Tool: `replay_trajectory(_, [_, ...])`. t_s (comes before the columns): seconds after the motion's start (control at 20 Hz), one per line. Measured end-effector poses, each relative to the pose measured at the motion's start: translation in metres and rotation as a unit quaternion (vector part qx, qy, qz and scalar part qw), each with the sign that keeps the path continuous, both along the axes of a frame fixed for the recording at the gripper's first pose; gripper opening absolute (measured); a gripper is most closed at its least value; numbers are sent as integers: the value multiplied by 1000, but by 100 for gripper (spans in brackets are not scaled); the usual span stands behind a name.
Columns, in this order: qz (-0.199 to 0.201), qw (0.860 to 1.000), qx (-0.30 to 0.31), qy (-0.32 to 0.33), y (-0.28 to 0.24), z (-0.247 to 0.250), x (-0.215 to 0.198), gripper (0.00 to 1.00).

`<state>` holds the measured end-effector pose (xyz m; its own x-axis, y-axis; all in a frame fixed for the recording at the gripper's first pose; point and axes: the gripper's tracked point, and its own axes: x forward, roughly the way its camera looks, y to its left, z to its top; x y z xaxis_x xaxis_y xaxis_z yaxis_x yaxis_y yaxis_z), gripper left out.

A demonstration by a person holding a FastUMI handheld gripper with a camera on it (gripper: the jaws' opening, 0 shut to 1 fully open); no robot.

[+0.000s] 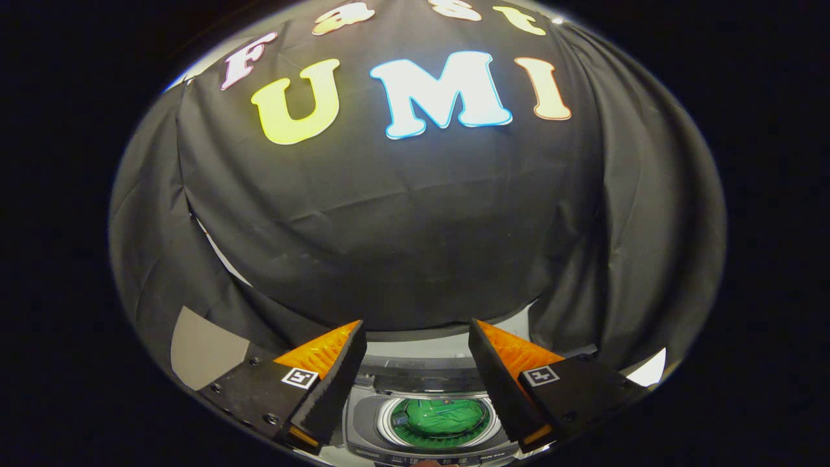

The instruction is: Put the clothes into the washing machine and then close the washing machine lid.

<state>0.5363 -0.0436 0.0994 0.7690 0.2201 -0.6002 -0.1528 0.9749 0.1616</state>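
In the gripper view we note the gripper (417, 327) held high, its two fingers spread wide apart with nothing between them. Below the gap, toward six o'clock, sits the small grey top-loading washing machine (366, 415). Its round drum opening faces up, and the green garment (444, 416) lies inside the drum. We cannot make out the lid's position. At twelve o'clock the black cloth booth wall (402, 227) hangs beyond the fingers.
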Motion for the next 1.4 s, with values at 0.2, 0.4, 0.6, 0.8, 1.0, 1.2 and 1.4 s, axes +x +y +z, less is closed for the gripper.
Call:
replay_trajectory(0.2, [-5, 999, -26, 20, -1, -22, 11, 98])
replay_trajectory(0.4, [-6, 999, -37, 35, 4, -42, 19, 99])
replay_trajectory(0.6, [-7, 997, -48, 55, 2, -68, 12, 98])
replay_trajectory(0.8, [-4, 998, -41, 38, 0, -67, 10, 99])
replay_trajectory(1.0, [1, 999, -39, 16, 0, -66, -3, 99])
replay_trajectory(1.2, [-4, 999, -38, -13, -2, -66, -22, 99])
replay_trajectory(1.4, [-11, 998, -41, -53, -1, -67, -47, 100])
